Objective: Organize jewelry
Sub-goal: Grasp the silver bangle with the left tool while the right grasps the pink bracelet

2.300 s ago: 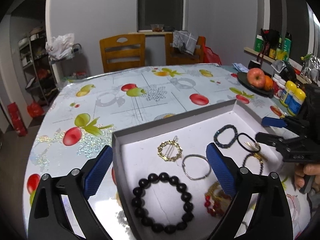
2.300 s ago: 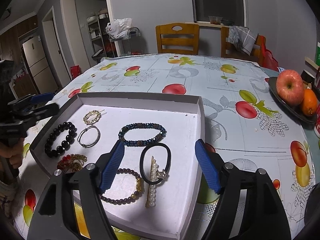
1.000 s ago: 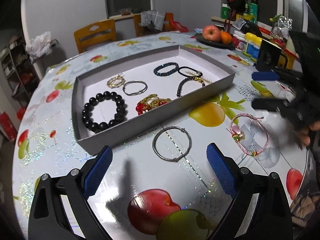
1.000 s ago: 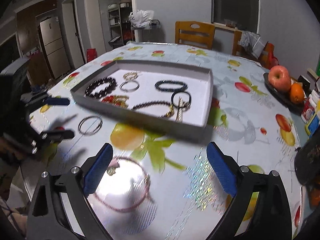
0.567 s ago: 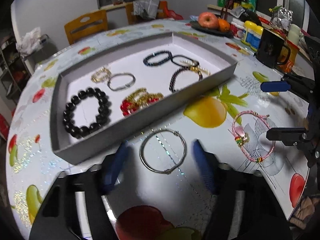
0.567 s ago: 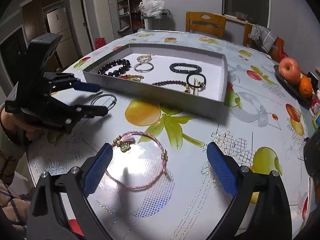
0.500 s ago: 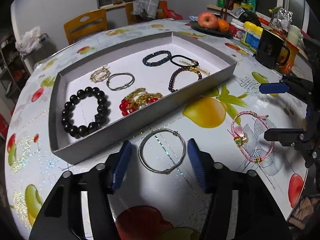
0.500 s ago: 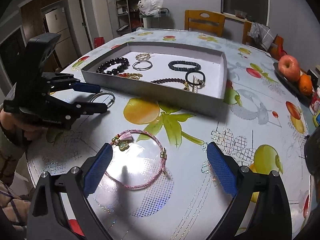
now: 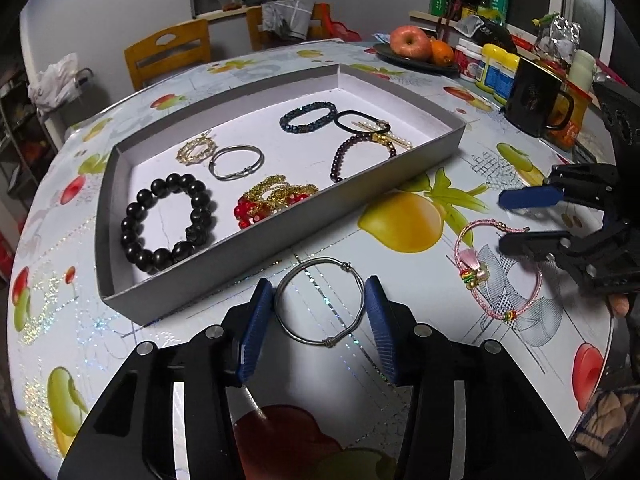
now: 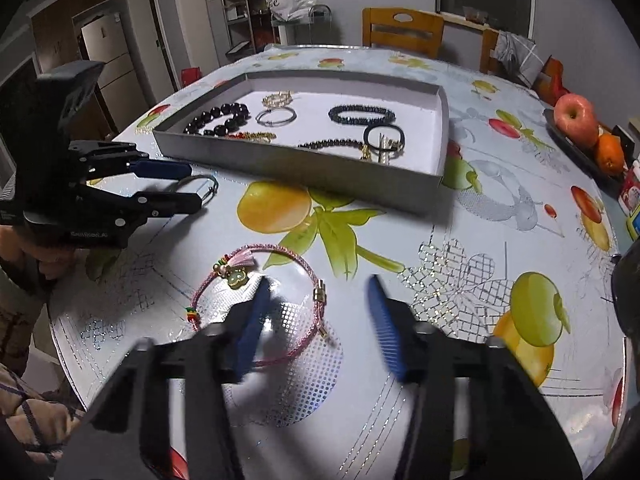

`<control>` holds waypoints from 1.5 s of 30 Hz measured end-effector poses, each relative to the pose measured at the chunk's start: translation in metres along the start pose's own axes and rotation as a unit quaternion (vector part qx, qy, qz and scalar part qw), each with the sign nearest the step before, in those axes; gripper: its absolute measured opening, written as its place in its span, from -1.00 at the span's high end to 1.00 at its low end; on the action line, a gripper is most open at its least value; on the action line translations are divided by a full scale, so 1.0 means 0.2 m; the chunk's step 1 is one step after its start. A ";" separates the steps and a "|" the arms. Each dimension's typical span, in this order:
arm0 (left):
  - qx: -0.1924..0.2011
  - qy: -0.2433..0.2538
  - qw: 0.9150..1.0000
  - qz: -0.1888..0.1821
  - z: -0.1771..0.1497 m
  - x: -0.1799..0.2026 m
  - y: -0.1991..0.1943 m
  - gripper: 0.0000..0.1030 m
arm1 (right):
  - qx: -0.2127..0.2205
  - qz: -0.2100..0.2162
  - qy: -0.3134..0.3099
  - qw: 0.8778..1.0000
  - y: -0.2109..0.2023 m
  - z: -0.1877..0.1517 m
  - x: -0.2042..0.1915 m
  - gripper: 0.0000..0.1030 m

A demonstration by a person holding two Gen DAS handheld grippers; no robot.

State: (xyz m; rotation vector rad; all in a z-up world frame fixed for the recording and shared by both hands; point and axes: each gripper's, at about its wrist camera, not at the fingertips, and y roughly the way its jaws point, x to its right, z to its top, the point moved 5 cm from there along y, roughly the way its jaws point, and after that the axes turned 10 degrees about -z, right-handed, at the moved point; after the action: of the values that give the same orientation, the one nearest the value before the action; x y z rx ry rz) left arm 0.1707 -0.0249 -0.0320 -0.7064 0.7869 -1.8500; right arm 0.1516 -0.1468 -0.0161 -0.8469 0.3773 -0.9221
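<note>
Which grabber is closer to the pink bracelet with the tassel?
Right. The right gripper sits over the pink bracelet; the left gripper straddles the silver bangle beside it.

In the right wrist view, motion is smearing the right gripper [image 10: 318, 316], its left finger is covering part of the pink bracelet [image 10: 264, 300], and the left gripper [image 10: 188, 188] is hiding most of the silver bangle [image 10: 204, 188].
</note>
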 end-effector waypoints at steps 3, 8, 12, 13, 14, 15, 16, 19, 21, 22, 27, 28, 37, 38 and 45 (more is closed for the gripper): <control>0.000 0.000 1.000 -0.001 0.00 0.00 0.00 0.01 | 0.001 -0.001 -0.004 1.000 0.00 0.00 -0.01 0.35; 0.000 0.000 1.000 0.001 0.00 0.00 0.01 -0.01 | 0.005 -0.002 -0.013 1.000 -0.01 -0.01 -0.02 0.85; -0.001 0.002 1.000 0.001 0.01 0.01 0.01 0.00 | 0.006 -0.002 -0.014 1.000 -0.01 -0.01 -0.02 0.88; -0.001 0.007 1.000 -0.002 0.01 0.02 0.01 0.05 | 0.007 -0.002 -0.014 1.000 -0.01 -0.01 -0.02 0.88; -0.001 0.010 1.000 -0.002 0.01 0.02 0.01 0.05 | 0.008 -0.002 -0.013 1.000 -0.01 -0.01 -0.02 0.88; -0.001 0.014 1.000 -0.003 0.01 0.03 0.01 0.05 | 0.011 -0.002 -0.012 1.000 -0.02 0.00 -0.02 0.88; -0.001 0.016 1.000 -0.004 0.00 0.04 0.01 0.05 | 0.013 -0.003 -0.011 1.000 -0.02 0.00 -0.02 0.88; 0.000 0.019 1.000 -0.006 0.00 0.05 0.01 0.05 | 0.020 -0.004 -0.010 1.000 -0.04 0.01 -0.01 0.88; 0.002 0.020 1.000 -0.007 0.00 0.06 0.00 0.06 | 0.029 -0.004 -0.009 1.000 -0.07 0.04 -0.01 0.88; 0.004 0.021 1.000 -0.007 -0.01 0.07 -0.01 0.06 | 0.033 -0.005 -0.009 0.999 -0.09 0.05 -0.02 0.88; 0.016 0.024 1.000 -0.003 0.00 0.07 -0.08 0.06 | 0.060 -0.006 -0.018 0.998 -0.17 0.15 -0.03 0.88; 0.019 0.025 0.999 -0.001 0.01 0.07 -0.10 0.06 | 0.065 -0.005 -0.019 0.998 -0.18 0.17 -0.04 0.88; 0.058 0.031 0.998 0.024 0.15 0.02 -0.29 0.06 | 0.106 -0.003 -0.031 0.994 -0.23 0.40 -0.06 0.88; 0.060 0.032 0.997 0.026 0.16 0.01 -0.30 0.06 | 0.109 -0.002 -0.031 0.994 -0.24 0.41 -0.06 0.88; 0.082 0.025 0.996 0.031 0.30 -0.07 -0.35 0.06 | 0.139 0.004 -0.026 0.990 -0.28 0.57 -0.05 0.88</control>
State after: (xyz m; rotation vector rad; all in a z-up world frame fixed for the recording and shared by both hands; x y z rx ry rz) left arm 0.1831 -0.0015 0.0578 -0.5277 0.6718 -1.8576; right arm 0.1852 -0.1026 0.0979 -0.6116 0.2002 -0.9190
